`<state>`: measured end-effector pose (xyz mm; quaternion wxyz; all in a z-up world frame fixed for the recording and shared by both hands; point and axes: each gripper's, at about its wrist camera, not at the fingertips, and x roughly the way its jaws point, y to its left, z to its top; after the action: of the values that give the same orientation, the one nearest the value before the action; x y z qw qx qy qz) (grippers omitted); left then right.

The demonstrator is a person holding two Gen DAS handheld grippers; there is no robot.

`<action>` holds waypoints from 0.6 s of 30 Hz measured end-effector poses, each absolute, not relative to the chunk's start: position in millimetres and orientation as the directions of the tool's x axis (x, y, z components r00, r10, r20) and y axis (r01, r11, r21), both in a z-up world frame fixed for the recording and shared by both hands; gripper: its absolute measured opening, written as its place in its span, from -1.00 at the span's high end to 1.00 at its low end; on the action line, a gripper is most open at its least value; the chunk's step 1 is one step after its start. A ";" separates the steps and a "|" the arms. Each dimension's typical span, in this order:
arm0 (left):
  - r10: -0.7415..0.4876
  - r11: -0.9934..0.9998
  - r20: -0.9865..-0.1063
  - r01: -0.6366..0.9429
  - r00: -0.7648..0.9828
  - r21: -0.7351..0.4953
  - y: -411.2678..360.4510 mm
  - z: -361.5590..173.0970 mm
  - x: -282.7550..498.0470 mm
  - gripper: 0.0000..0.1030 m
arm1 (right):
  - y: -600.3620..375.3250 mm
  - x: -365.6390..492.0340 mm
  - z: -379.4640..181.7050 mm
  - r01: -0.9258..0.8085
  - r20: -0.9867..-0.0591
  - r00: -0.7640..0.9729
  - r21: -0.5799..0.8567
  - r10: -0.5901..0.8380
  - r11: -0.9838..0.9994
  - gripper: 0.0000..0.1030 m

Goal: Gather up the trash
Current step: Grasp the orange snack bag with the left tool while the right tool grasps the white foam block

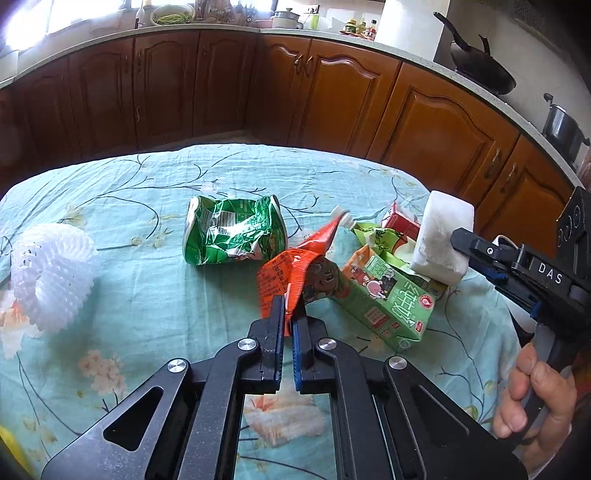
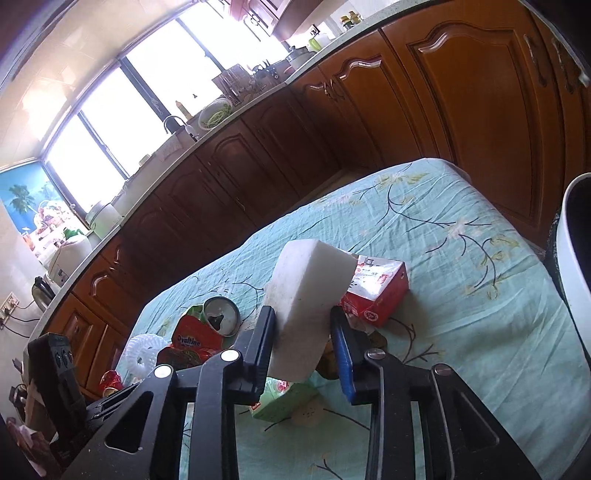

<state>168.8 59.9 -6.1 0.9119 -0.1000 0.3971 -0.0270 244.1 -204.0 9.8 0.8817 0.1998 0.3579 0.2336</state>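
At lower centre, the left gripper (image 1: 289,314) had its fingers clamped on the orange wrapper (image 1: 291,271). The right gripper (image 2: 303,332) squeezed the white foam block (image 2: 308,291) above the green carton (image 1: 384,299). A crushed can (image 1: 232,230) lay on the cloth-covered counter (image 1: 129,317).

a teal floral tablecloth (image 1: 110,206) covers the table across the lower half of the left wrist frame, and behind it brown wooden cabinets (image 1: 221,88) run under a pale countertop (image 1: 325,35) along the top. up at the upper left sits a colander of green beans (image 1: 171,14) by the bright window, a pale pot (image 1: 286,18) stands near top centre, and over at the upper right a black wok (image 1: 480,62) and a steel pot (image 1: 563,127) are on the stove. in the right wrist frame, a faucet (image 2: 173,123) shows at the upper left under the big window (image 2: 147,85), a kettle (image 2: 40,293) sits at the far left edge, and a white bin rim (image 2: 570,240) pokes in at the right edge.
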 end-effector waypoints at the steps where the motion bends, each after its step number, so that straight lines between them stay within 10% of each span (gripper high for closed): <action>1: -0.132 0.978 -0.714 -0.027 0.687 -0.207 58.2 -3.0 166.7 0.94 | -207.8 240.4 12.5 -0.272 -0.532 0.638 0.521 0.557 0.809 0.40; 18: -0.307 0.948 -0.667 0.153 0.679 -0.280 -21.9 27.5 145.6 0.95 | -297.2 179.3 20.7 -0.183 -0.523 0.716 0.499 0.463 0.847 0.40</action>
<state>145.6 -21.9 27.5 0.9107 -0.1011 0.3801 -0.1264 179.3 -297.2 20.7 0.9018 0.2109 0.3319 0.1790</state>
